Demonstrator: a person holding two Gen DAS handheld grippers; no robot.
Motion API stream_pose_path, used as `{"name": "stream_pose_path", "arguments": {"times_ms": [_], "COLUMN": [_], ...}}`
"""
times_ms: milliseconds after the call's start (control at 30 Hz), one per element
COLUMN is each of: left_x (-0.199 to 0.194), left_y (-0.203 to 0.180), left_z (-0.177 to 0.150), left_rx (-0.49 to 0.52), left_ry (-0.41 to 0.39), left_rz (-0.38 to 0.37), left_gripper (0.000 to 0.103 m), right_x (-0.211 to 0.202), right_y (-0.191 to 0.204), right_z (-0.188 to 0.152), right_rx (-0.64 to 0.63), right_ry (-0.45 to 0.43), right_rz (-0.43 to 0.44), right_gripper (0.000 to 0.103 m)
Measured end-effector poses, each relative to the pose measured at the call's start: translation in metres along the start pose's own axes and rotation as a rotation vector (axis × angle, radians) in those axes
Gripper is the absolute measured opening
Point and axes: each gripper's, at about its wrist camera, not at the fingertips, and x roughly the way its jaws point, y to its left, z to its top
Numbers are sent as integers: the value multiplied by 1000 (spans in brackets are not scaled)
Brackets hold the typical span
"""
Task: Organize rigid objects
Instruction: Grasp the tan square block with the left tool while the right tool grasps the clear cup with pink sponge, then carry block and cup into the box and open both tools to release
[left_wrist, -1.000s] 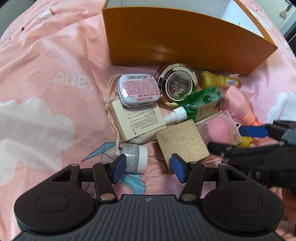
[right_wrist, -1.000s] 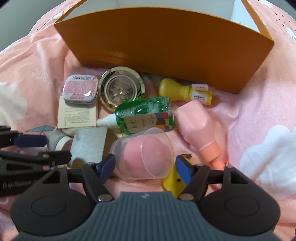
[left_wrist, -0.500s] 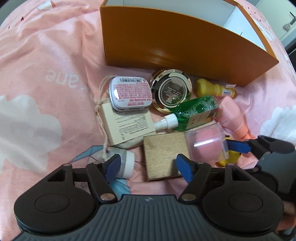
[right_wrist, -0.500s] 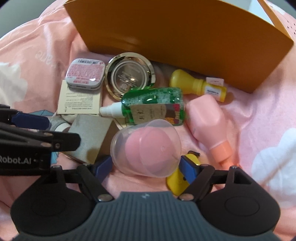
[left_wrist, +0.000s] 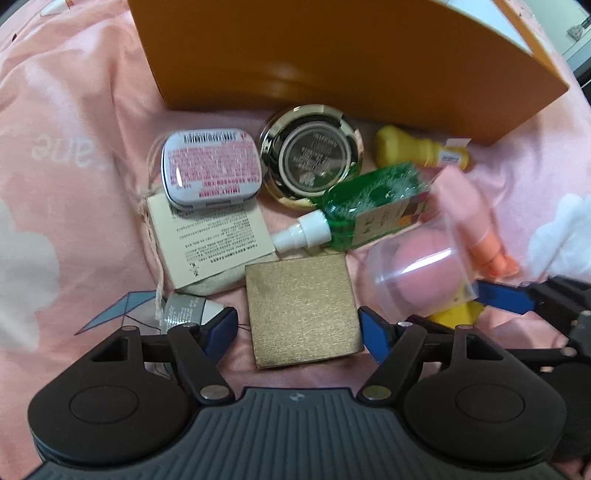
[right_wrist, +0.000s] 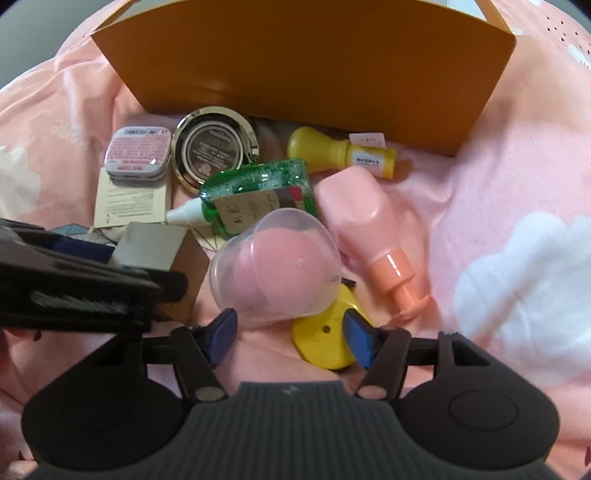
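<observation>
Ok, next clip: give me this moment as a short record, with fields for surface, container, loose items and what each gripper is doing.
surface: pink bedsheet with white cloud prints
container: orange box, upright behind the pile
loose items: pink-labelled tin, gold compact, green bottle, yellow bottle, pink bottle, gold square box
left gripper: fingers either side of the gold square box, opening, not gripping
right gripper: fingers closing beside the clear case holding a pink sponge, not clamped

Upside-down white letters "ane" on the pink bedsheet (left_wrist: 66, 110), a barcode and blurred pink print on the small tin (left_wrist: 210, 166), fine black print, too small to read, on the cream card (left_wrist: 214, 240)
</observation>
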Motion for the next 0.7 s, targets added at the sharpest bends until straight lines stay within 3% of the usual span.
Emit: {"name": "stream_pose_path", "arguments": {"times_ms": [133, 300, 433, 600, 700], "left_x": [2, -7, -7, -1, 0], "left_y": [11, 28, 37, 39, 36], "left_z": [-3, -8, -10, -7, -8], "left_rx": [-36, -65, -78, -111, -112], "left_ry": [23, 19, 23, 27, 22], "left_rz": [-47, -86, -110, -126, -127], "left_gripper": [71, 71, 72, 72, 67], "right_x": [1, -2, -4, -1, -1], "right_y": [13, 12, 4, 8, 10], "right_z": [3, 7, 7, 8, 8], "right_rx": [-79, -84, -29, -36, -48], "right_ry": [-27, -51, -46, -52, -64], "right_rz": [-28, 33, 120, 154, 135], "right_gripper": [64, 74, 74, 61, 59]}}
